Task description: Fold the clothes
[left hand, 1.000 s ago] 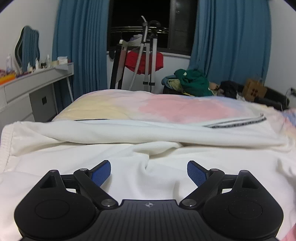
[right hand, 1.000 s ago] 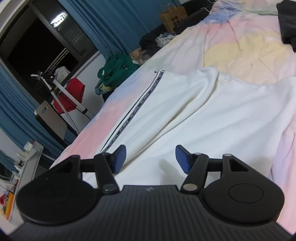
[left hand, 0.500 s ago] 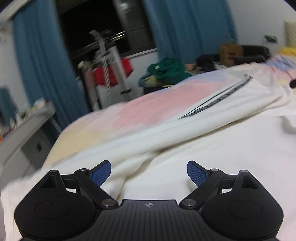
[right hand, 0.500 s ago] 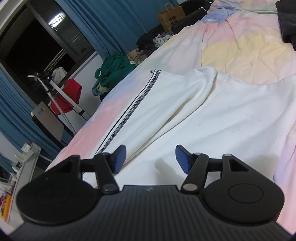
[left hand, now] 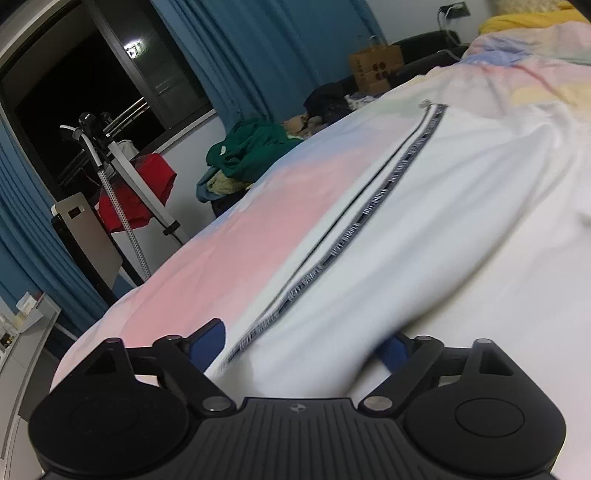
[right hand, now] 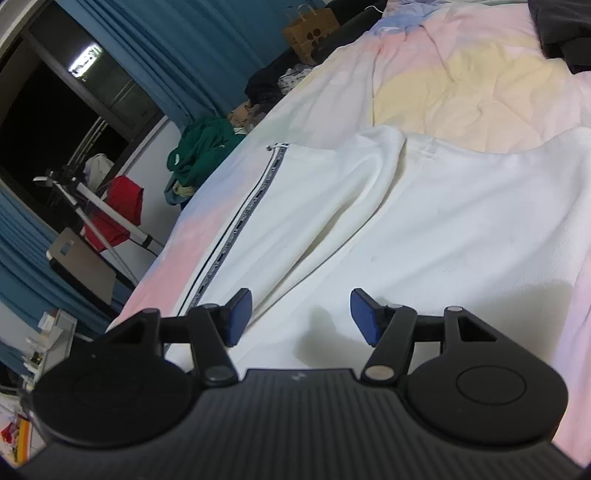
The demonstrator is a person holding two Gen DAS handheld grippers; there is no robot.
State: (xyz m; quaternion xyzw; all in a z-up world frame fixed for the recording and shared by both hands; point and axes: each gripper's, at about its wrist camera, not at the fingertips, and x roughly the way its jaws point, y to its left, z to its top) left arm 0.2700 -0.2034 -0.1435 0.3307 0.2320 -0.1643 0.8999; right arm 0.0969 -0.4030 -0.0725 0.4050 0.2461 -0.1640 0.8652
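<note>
Swinging hard across the bed, the left claw (left hand: pixel 303 347) has rolled over since a second ago: back then it looked level over rumpled white cloth, and now the room tilts and the trimmed edge of the white garment (left hand: pixel 461 206) runs right up between its fingers. Its jaws have just been closing a little, yet they stand wide, with a raised fold of the white cloth lying between the blue pads; the far pad (left hand: pixel 393 352) is half hidden behind that fold, and whether either pad presses on it I cannot tell through the blur. The near pad (left hand: pixel 208 341) sits over the pink part of the bedspread (left hand: pixel 229 236).

Over on the other side, the right claw (right hand: pixel 299 315) has barely shifted, sinking slightly. It is parted about halfway, nothing gripped, hovering over the flat white cloth (right hand: pixel 461 229), with its left pad (right hand: pixel 238 315) close to a long fold.

The garment lies spread on the pastel bedspread, its dark patterned stripe (right hand: pixel 236 229) running along the edge toward the window side. Beyond the bed are a green heap of clothes (left hand: pixel 251 151), blue curtains (left hand: pixel 258 48) and a paper bag (right hand: pixel 310 31).
</note>
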